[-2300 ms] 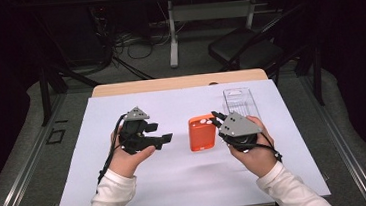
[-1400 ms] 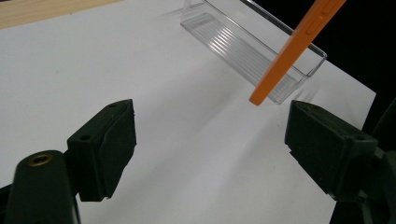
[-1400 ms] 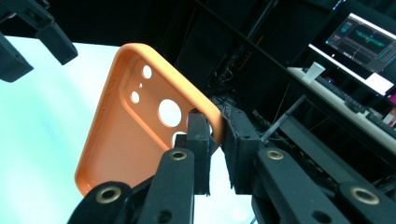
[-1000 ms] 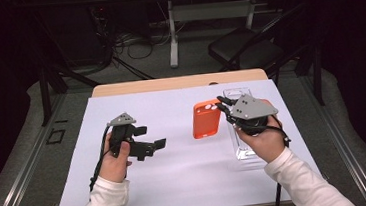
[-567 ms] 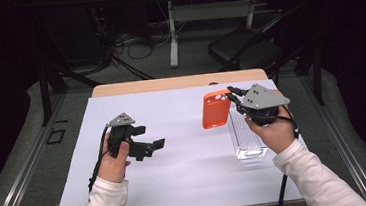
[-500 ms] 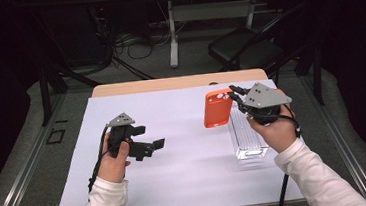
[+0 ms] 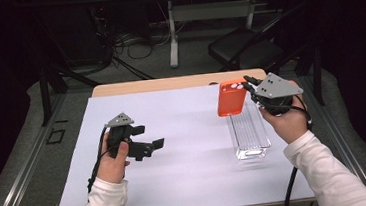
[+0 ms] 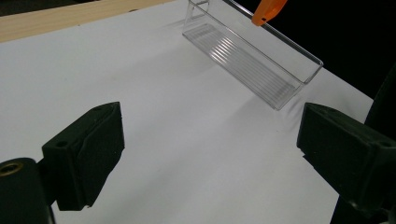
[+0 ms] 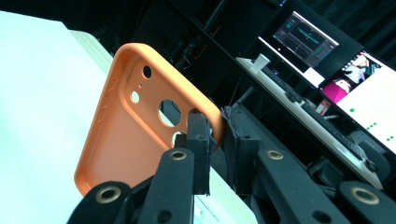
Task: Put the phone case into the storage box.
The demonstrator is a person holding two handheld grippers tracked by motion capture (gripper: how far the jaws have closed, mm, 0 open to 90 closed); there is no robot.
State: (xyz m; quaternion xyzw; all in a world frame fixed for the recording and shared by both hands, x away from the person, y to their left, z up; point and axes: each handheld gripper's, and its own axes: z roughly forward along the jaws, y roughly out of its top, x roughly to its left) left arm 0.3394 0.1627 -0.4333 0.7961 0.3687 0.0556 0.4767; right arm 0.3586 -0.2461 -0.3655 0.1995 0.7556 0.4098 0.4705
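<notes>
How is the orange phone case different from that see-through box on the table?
The orange phone case is opaque and bright; the clear plastic tray is transparent with a ribbed floor. The case hangs in the air, pinched at its edge by the right gripper; the tray lies flat on the white sheet. The tray is longer and narrower than the case. Both look like plastic.

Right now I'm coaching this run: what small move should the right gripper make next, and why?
Probably lower the orange phone case toward the clear tray: the right gripper pinches its edge above the tray's far end, and the tray looks empty.
</notes>
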